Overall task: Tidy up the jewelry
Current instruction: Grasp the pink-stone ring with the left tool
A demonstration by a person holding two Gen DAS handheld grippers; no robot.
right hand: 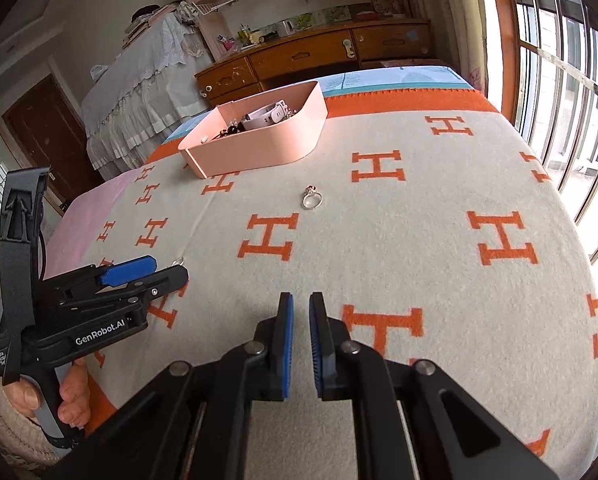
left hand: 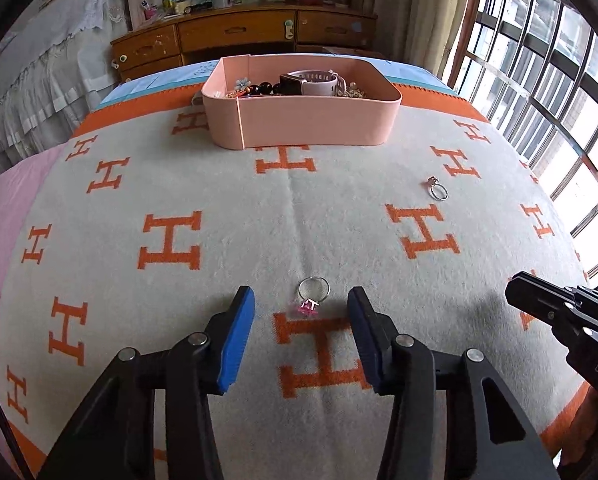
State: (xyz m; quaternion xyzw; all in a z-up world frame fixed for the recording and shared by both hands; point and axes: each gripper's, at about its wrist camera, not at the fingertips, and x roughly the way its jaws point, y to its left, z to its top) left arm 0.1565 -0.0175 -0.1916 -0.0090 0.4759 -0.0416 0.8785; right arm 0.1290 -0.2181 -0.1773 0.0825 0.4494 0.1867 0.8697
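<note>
Left gripper [left hand: 301,306] sits low over the blanket [left hand: 227,200], blue pads spread wide, nothing between them but fabric. Pink-stone ring [left hand: 312,295] lies flat on the blanket between the two fingertips, not touching either pad, stone end toward the gripper, just above an orange H. From the right wrist view the same ring is mostly hidden behind the left gripper's tip, only a sliver of band visible.

Right gripper [right hand: 301,306] hovers over the blanket nearer the window side, pads nearly together with a narrow gap, holding nothing.

Second ring [right hand: 312,199], silver band with a dark red stone, lies on the blanket well apart from both grippers, between them and the pink box [right hand: 259,148].

Pink box sits at the far end of the blanket, on the cream area next to the orange border. Inside: a watch [left hand: 313,82] with a pale strap, dark beads [left hand: 265,89], other small pieces too jumbled to identify.

Wooden dresser [left hand: 239,36] stands behind the bed; barred window [left hand: 547,80] on the right.
</note>
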